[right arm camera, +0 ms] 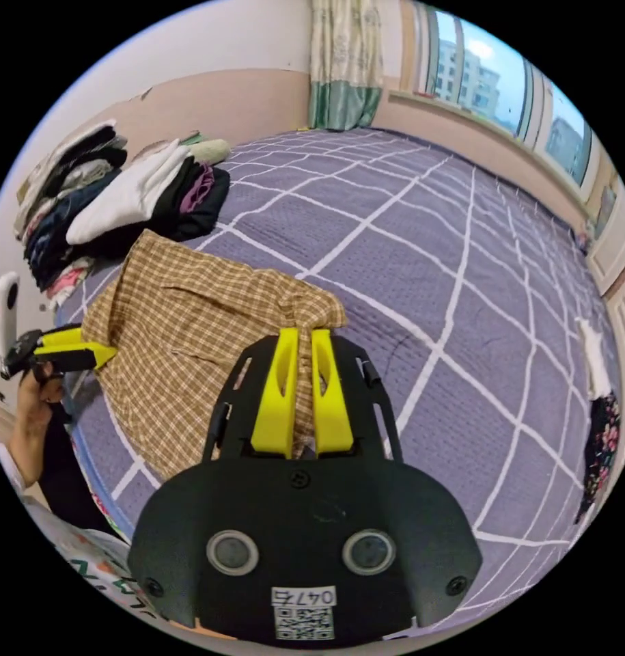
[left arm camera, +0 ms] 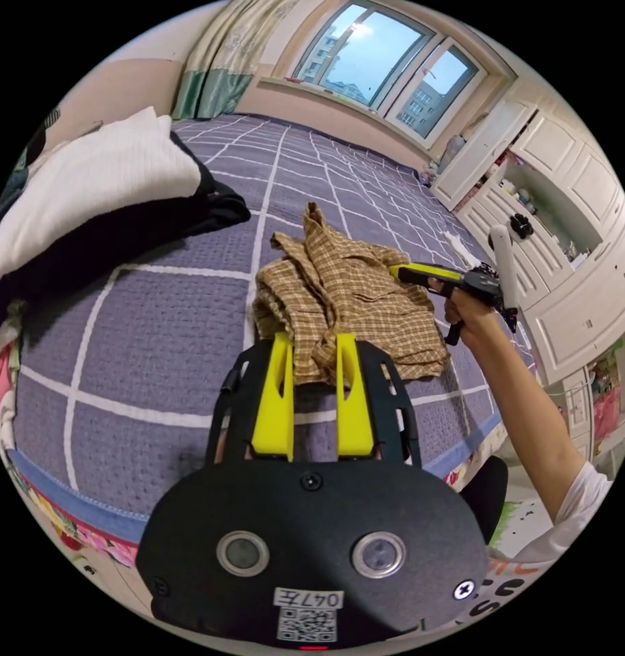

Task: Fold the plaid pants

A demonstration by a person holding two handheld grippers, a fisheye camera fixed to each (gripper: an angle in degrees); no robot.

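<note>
We see both claws, left claw (left arm camera: 313,336) and right claw (right arm camera: 300,335), gripping the plaid pants (right arm camera: 189,328) (bunched) over the bed (right arm camera: 421,225).

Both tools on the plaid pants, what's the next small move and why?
Probably draw the tools apart to spread the cloth. The left tool and right tool each pinch an edge of the tan plaid cotton pants, which lie bunched on the purple grid-quilted bed.

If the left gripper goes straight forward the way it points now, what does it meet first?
The plaid pants: the left gripper already has their near edge between its jaws. Beyond lies the purple bedspread, probably.
</note>
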